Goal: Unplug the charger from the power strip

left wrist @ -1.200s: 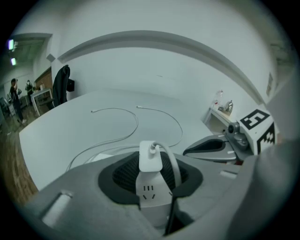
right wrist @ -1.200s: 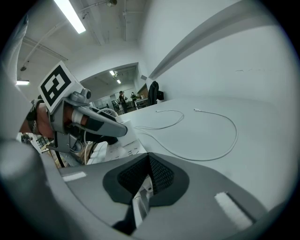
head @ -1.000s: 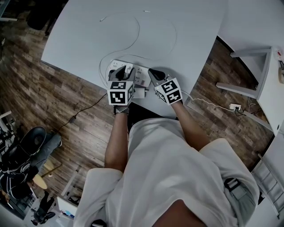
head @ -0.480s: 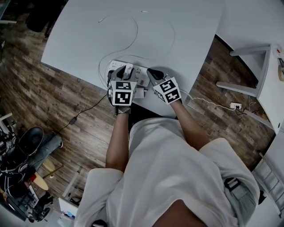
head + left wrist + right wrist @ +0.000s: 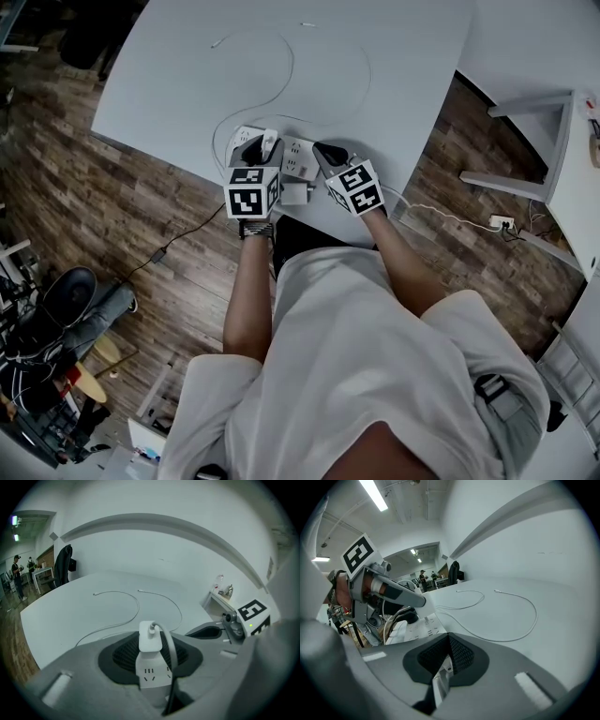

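Note:
A white power strip lies near the front edge of the grey table. A white charger stands on it, and a cable plugs into its top. My left gripper is shut on the charger. In the left gripper view the charger sits between the dark pads and shows socket slots on its near face. My right gripper is at the strip's right end. In the right gripper view its jaws are closed on a thin white edge. The strip and the left gripper lie to the left there.
Thin white cables loop across the table behind the strip. The table's front edge runs just under both grippers, with wooden floor below. A white floor socket with its cord and a white frame stand at the right.
The left gripper has shifted a touch to the left, with the charger still between its jaws. The right gripper has kept still.

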A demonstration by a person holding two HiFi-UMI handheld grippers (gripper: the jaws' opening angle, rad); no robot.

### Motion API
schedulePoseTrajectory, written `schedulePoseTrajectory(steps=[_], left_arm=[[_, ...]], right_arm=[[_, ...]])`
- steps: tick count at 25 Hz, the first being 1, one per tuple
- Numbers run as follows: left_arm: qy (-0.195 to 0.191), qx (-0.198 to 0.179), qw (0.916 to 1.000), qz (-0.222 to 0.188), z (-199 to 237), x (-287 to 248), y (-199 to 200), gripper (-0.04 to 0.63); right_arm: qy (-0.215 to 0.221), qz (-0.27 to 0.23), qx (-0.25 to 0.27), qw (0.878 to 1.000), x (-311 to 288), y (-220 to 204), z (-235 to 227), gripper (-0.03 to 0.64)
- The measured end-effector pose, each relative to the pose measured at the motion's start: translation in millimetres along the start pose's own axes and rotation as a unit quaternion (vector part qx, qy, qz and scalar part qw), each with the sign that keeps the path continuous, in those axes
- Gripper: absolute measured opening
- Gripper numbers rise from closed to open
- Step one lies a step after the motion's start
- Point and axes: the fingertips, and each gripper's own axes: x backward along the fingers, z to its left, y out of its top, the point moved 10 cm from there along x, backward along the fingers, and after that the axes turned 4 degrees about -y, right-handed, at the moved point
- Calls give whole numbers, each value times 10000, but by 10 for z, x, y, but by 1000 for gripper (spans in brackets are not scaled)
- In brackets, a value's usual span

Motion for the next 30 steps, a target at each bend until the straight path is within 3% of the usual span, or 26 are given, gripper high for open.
schedulePoseTrajectory(steps=[6, 11, 17, 20, 24, 30], left_arm=[[-135, -98, 9994, -312, -63, 23, -83, 140], [-897, 673, 9924, -502, -15, 7, -133, 140], [-1138, 884, 9890, -325, 27, -34, -182, 141], [-1069, 754, 9911, -258, 17, -26, -171, 140], [-676, 11, 9977, -65, 3, 12, -88, 161], [-651, 133, 9978, -15, 121, 7, -21, 161]], right_arm=[[-48, -4, -27, 10000, 16, -13, 9, 0], [-91, -9, -31, 10000, 19, -12, 1, 0], [-146, -13, -56, 9999, 17, -15, 10, 0], [-167, 14, -96, 9998, 16, -15, 19, 0], [-187, 56, -80, 9998, 15, 3, 30, 0], [-227, 141, -156, 9995, 21, 7, 13, 0]])
